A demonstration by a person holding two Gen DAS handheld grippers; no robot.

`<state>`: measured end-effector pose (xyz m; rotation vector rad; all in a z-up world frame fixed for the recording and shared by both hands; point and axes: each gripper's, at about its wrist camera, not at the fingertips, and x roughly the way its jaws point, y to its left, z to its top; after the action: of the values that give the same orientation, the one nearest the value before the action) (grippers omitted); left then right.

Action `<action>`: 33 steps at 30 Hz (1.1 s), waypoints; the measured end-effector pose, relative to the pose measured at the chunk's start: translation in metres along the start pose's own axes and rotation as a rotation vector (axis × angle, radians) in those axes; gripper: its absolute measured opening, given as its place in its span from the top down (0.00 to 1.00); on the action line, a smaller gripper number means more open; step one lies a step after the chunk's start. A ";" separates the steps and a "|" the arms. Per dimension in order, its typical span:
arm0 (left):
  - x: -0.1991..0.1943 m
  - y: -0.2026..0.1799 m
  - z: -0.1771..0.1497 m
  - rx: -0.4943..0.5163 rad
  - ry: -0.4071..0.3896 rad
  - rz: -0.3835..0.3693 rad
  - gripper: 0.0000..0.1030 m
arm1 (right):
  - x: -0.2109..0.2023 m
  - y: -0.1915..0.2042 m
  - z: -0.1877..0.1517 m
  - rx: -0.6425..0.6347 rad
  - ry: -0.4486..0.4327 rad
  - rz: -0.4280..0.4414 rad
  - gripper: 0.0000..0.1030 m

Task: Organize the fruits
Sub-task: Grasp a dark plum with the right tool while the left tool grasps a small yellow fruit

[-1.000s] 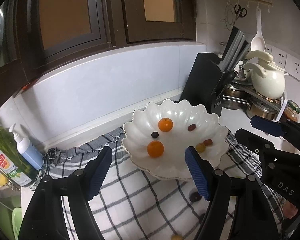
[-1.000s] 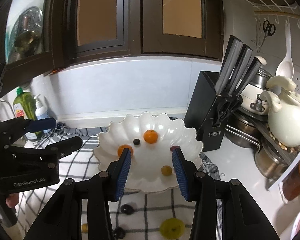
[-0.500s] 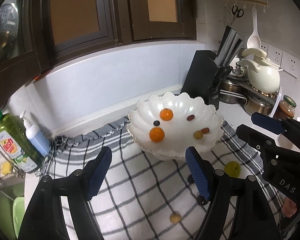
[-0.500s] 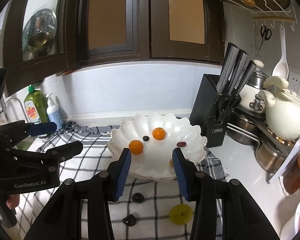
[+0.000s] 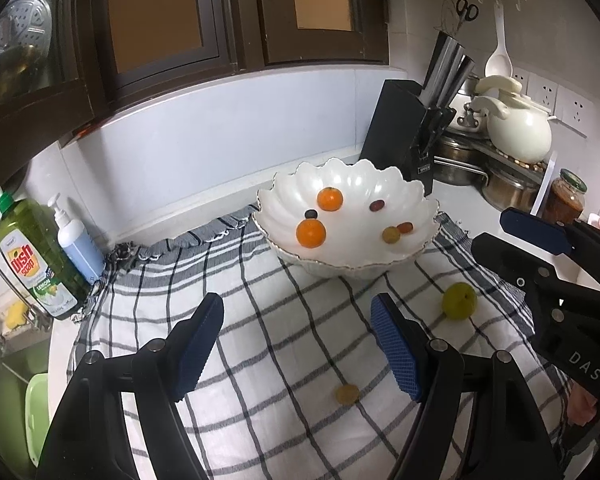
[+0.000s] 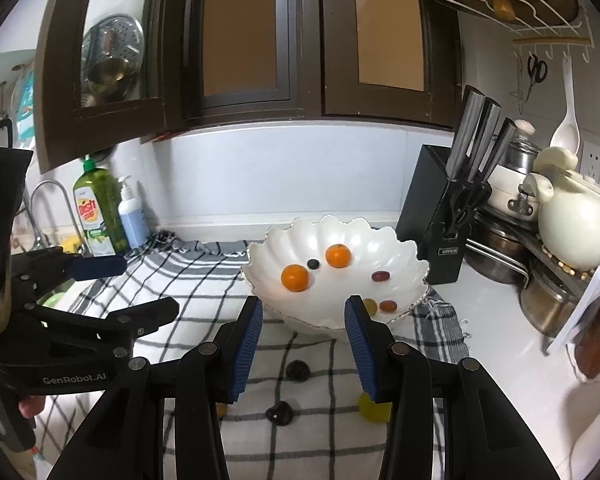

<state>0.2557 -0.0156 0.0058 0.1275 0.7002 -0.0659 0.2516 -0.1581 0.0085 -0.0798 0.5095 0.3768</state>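
- The left gripper (image 5: 296, 344) hung over the checked cloth (image 5: 260, 280) on the bench, jaws wide with nothing between them.
- The right gripper (image 6: 304, 344) stood with jaws narrower – also empty.
- The white scalloped bowl (image 5: 412, 256) sat on the cloth's far side, holding two oranges (image 5: 311, 233) and several grapes.
- Loose on the cloth, near the bowl: a green fruit (image 5: 459, 301), a small yellow grape (image 5: 347, 393) and two dark grapes (image 6: 298, 370) – all apart from both grippers.

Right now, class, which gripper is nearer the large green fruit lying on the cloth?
Right. The right gripper hovers just beside the green fruit; the left gripper sits farther left.
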 end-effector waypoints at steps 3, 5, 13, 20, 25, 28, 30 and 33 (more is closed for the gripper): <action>-0.002 -0.002 -0.007 0.009 0.002 0.003 0.26 | 0.000 0.002 -0.007 0.001 0.021 0.012 0.57; -0.004 -0.003 -0.012 0.016 -0.002 0.012 0.26 | 0.001 0.002 -0.013 0.007 0.038 0.020 0.57; -0.003 -0.007 -0.036 0.015 0.020 -0.012 0.26 | 0.006 0.004 -0.035 0.011 0.116 0.049 0.57; 0.000 -0.013 -0.053 0.020 0.015 -0.026 0.27 | 0.010 0.008 -0.051 -0.010 0.155 0.062 0.57; 0.005 -0.018 -0.067 0.026 0.006 -0.028 0.27 | 0.015 0.009 -0.060 -0.025 0.166 0.059 0.57; 0.010 -0.021 -0.076 0.042 0.006 -0.032 0.27 | 0.019 0.009 -0.064 -0.030 0.175 0.062 0.57; 0.014 -0.023 -0.080 0.048 0.012 -0.039 0.27 | 0.022 0.010 -0.067 -0.038 0.182 0.061 0.57; 0.021 -0.024 -0.087 0.047 0.028 -0.051 0.28 | 0.027 0.012 -0.072 -0.050 0.193 0.060 0.57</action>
<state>0.2142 -0.0273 -0.0759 0.1561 0.7306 -0.1294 0.2354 -0.1502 -0.0674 -0.1500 0.6940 0.4432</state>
